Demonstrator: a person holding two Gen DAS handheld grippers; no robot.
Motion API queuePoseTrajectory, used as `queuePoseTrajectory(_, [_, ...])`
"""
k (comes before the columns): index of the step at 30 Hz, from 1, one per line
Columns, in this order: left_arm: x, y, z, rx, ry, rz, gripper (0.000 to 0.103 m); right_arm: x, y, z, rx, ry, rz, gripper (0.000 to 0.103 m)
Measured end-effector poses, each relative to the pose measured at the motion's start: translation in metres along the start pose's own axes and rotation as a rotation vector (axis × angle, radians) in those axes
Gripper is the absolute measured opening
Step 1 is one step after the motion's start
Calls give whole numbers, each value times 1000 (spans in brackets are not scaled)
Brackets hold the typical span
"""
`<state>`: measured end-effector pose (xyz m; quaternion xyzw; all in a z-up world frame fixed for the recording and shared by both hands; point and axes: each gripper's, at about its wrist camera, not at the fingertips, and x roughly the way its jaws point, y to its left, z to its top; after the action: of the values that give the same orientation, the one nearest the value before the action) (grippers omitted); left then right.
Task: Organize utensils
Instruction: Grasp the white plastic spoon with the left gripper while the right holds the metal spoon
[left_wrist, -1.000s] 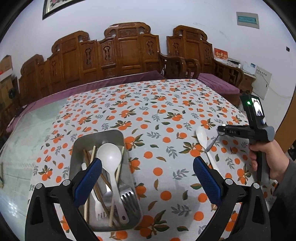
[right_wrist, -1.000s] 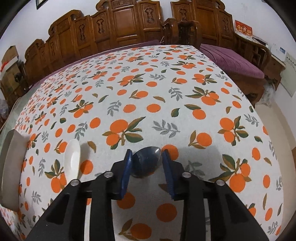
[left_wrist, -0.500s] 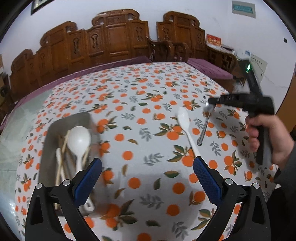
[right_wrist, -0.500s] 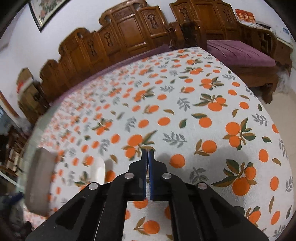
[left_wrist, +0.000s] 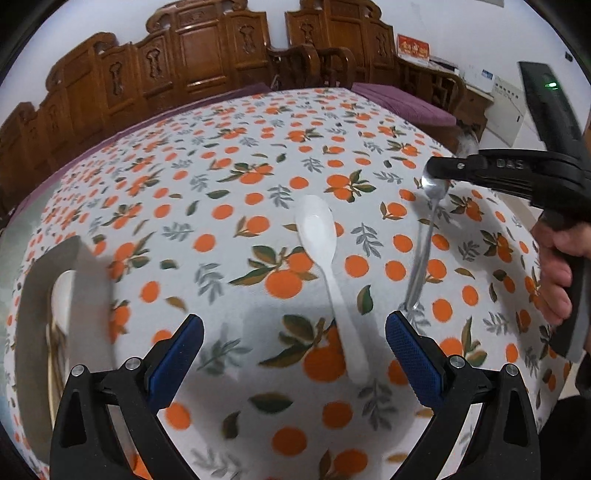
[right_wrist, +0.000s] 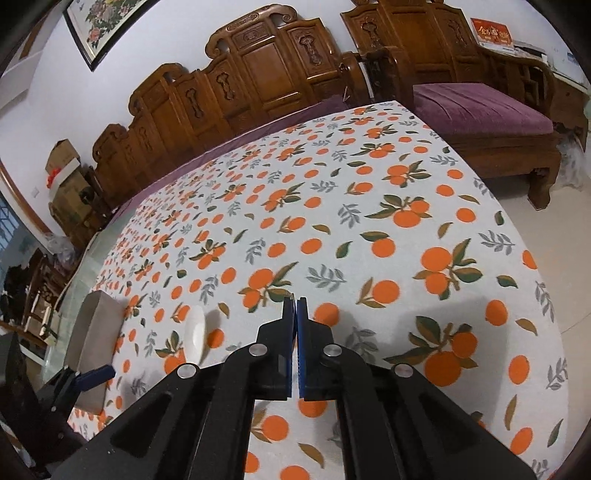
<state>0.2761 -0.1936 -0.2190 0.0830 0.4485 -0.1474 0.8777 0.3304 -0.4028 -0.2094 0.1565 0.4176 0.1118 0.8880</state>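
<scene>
A table (left_wrist: 258, 155) covered in a white cloth printed with oranges and grey leaves fills both views. Carved dark wooden chairs (right_wrist: 258, 66) line its far edge, a purple cushioned bench (right_wrist: 480, 110) stands past the far right corner, and a framed picture (right_wrist: 107, 26) hangs on the pale wall, cut off by the top of the right wrist view.

The white spoon (left_wrist: 321, 251) lies flat on the cloth towards the near edge, bowl away, handle running between the wide-spread blue pads of the left gripper (left_wrist: 293, 362), which touch nothing.

The right gripper (left_wrist: 434, 168) has its jaws pressed together on the bowl of the metal spoon (left_wrist: 424, 240); the handle hangs down, its tip close to the cloth (whether it touches is unclear). From the right wrist view that spoon is hidden behind the shut pads (right_wrist: 301, 332). A hand (left_wrist: 557, 273) wraps the gripper's grip at the right edge.

The metal tray (left_wrist: 74, 266) sits by the table's left edge, blurred and partly cropped; it seems to hold a white spoon and chopsticks, though the smear makes this uncertain.
</scene>
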Motion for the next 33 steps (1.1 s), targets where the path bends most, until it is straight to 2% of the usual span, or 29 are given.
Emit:
queuePoseTrajectory(2, [9,-5,4,15,14,2,92,-1,-2,-1,-2,1,1,3])
queuePoseTrajectory(4, [16,-10,6,34,30,9,79,-2,-3,-2,0,0,5,3])
queuePoseTrajectory(6, [22,-15,9,53,39,14,73,-2,-3,-2,2,-1,10,3])
queuePoseTrajectory(10, [31,-22,13,74,59,23,51,-1,-1,-1,-7,0,14,3])
queuePoseTrajectory(12, [34,-23,14,74,65,24,49,-1,1,-1,-15,1,12,3])
queuePoseTrajectory(14, [35,-21,15,50,65,-2,42,0,4,-2,-22,1,12,3])
queuePoseTrajectory(17, [34,-21,15,41,68,-21,26,0,5,-2,-27,3,13,3])
queuePoseTrajectory(19, [33,-22,13,46,71,-29,9,-1,7,-2,-29,2,19,3])
queuePoseTrajectory(25, [26,-13,7,47,79,-12,7,1,19,-3,-48,8,36,3])
queuePoseTrajectory(33, [-4,10,6,33,33,18,7,-1,40,-5,-81,6,75,3])
